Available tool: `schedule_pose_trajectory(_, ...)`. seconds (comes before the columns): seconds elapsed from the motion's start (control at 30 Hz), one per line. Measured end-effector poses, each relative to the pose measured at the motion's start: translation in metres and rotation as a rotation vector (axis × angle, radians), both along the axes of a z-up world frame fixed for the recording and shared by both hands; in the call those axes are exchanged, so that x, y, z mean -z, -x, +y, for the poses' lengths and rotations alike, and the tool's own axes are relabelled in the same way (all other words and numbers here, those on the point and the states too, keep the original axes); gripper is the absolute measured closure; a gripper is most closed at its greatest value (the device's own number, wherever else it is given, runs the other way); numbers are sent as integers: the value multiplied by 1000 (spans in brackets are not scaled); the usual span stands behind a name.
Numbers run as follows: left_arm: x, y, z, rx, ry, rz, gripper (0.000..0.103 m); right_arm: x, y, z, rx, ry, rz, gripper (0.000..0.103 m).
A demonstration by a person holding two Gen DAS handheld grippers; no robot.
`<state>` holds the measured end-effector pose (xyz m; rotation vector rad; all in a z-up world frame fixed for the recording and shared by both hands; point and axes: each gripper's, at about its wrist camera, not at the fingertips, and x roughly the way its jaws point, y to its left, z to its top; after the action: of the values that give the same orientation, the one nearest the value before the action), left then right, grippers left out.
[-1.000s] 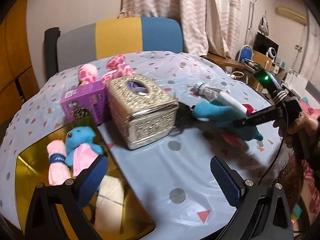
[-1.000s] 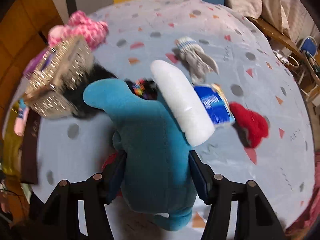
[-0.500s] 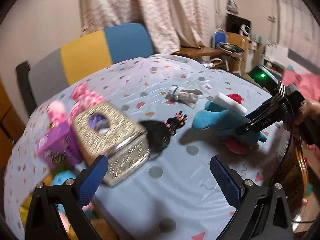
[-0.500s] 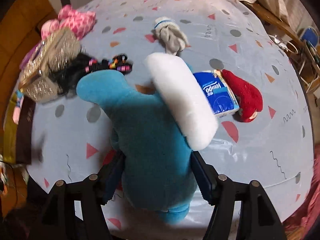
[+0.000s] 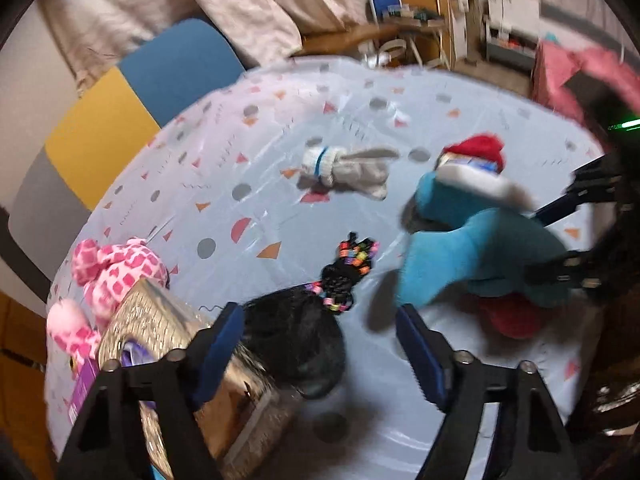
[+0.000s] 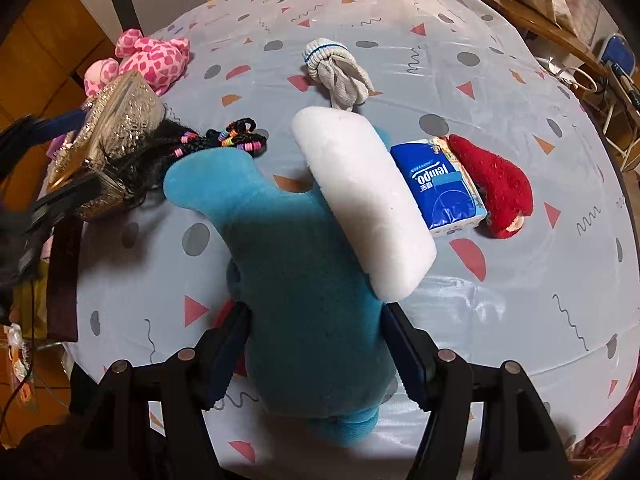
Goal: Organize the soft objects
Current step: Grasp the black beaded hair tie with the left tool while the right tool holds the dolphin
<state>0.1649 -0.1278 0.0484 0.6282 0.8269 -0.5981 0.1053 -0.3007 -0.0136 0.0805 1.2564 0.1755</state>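
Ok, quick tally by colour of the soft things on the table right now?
Blue: 1, the plush toy held in the right claw
Pink: 1, the spotted plush
Grey: 1, the sock
Red: 1, the fuzzy toy
Black: 1, the wig with beaded braids
Total: 5

A second red item under the blue plush is mostly hidden, so not counted.

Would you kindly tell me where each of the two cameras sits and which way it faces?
Left wrist: rides the left tongs, angled down across the table at the black wig; its blue pads show, nothing gripped.
Right wrist: rides the right tongs, looking steeply down; pads clamp the blue plush.
Shared: blue plush, grey sock, red toy, pink plush.
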Motion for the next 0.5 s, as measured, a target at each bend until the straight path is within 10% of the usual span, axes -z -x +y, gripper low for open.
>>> schedule_pose_trajectory(0.5,85,-71,-48,-36,-326,143,26,-3,1,-6,16,-69,-29,35)
